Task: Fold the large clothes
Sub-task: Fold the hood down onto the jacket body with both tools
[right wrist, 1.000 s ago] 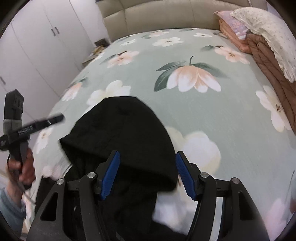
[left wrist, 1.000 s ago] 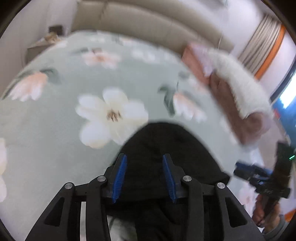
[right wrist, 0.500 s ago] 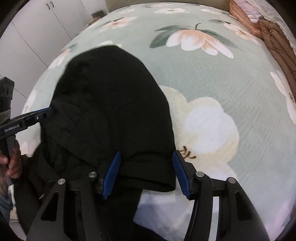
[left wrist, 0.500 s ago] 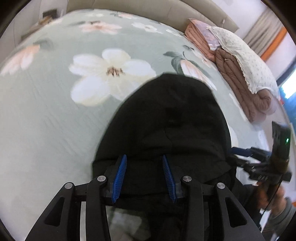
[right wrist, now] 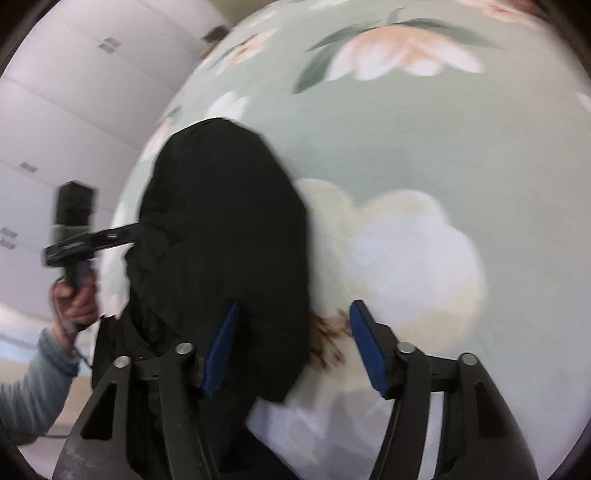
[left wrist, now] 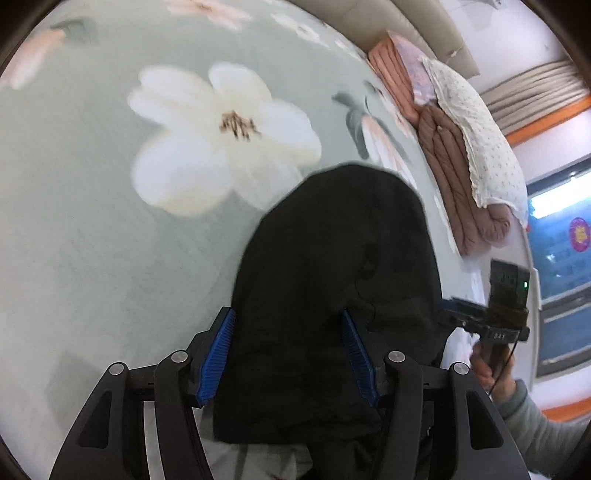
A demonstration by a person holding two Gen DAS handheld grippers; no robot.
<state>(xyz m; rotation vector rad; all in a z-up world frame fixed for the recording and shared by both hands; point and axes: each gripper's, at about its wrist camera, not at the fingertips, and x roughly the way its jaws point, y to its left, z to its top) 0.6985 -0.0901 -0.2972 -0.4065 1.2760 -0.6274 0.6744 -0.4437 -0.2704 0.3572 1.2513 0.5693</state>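
A black hooded garment lies on the green flowered bedsheet, hood pointing away from me; it also shows in the right wrist view. My left gripper is open, its blue pads on either side of the garment's lower hood, just above the cloth. My right gripper is open at the garment's right edge: its left pad is over the black cloth, its right pad over the bare sheet. Each gripper shows in the other's view, my right gripper and my left gripper, at opposite sides of the garment.
Folded pink-brown quilts and a white dotted pillow are stacked along the bed's far right side. A beige padded headboard is behind. White wardrobe doors stand to the left of the bed.
Both grippers have swung outward, so the garment sits more to the right in the left view and to the left in the right view. The left jaws have opened wider.
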